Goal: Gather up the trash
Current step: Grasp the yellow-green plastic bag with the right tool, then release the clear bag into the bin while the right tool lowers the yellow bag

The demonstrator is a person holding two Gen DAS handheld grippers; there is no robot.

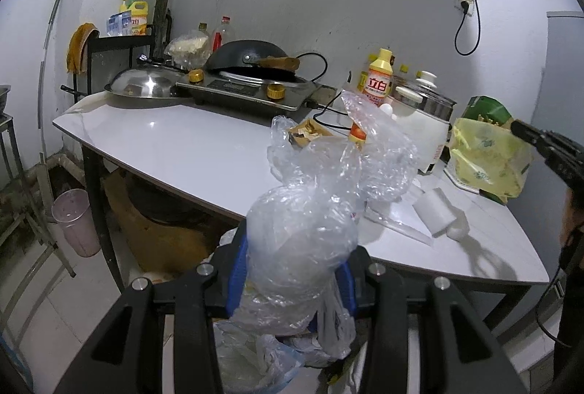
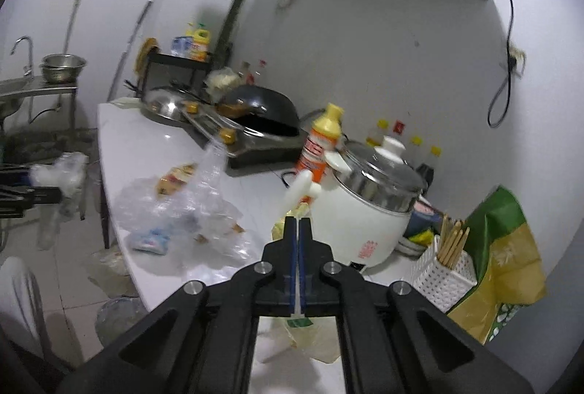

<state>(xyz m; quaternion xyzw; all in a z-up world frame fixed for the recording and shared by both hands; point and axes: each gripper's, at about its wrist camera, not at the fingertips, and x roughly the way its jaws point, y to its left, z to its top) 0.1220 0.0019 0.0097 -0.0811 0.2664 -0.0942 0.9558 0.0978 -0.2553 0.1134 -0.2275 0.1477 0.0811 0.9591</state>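
Note:
My left gripper (image 1: 292, 259) is shut on a crumpled clear plastic bag (image 1: 299, 248), held off the front edge of the white table (image 1: 164, 145). It shows blurred at the left of the right wrist view (image 2: 54, 178). My right gripper (image 2: 298, 222) is shut on a yellow plastic bag (image 2: 310, 343) that hangs below the fingers; it shows in the left wrist view (image 1: 489, 160) at the right. More clear plastic wrap (image 2: 182, 204) with small wrappers lies on the table. A white foam piece (image 1: 434, 211) lies near the front edge.
A white rice cooker (image 2: 365, 211), an orange bottle (image 2: 321, 145), a stove with a wok (image 2: 262, 109), a steel lid (image 1: 146, 83) and a chopstick basket (image 2: 445, 262) stand on the table. A bin with a clear liner (image 1: 248, 361) sits below my left gripper.

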